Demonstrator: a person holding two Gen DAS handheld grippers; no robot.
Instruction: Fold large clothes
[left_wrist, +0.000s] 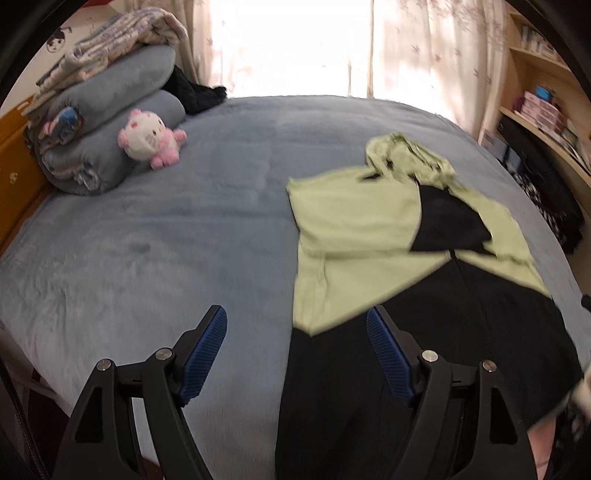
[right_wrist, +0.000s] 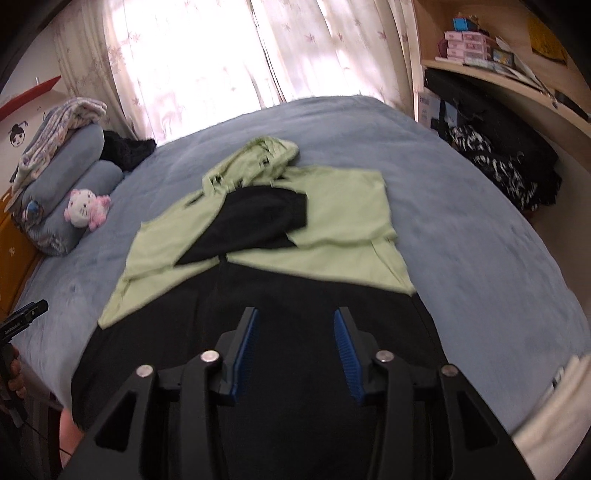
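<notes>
item: green-and-black hooded jacket (right_wrist: 332, 236), sleeves folded in, flat on bed (right_wrist: 480, 229). left tool (left_wrist: 297, 343) and right tool (right_wrist: 295, 332): fingers apart, empty. advice: pinch both black hem corners evenly, fold toward the hood.

One green-and-black hooded garment (right_wrist: 332, 236) is lying spread toward the near edge of one blue-covered bed (right_wrist: 480, 236), its two sleeves folded in across the chest and its single hood (right_wrist: 269, 155) bunching toward the far edge. Two grippers are hovering over it: the left gripper (left_wrist: 297, 350) and the right gripper (right_wrist: 295, 350), each showing two blue-padded fingers standing apart. At the bed's far left corner, two rolled blue blankets (left_wrist: 110, 122) are sitting stacked, one striped cloth (left_wrist: 122, 37) is lying on top, and one pink-and-white plush toy (left_wrist: 151, 138) is leaning against them. One dark bundle (left_wrist: 195, 92) is lying just behind.
</notes>
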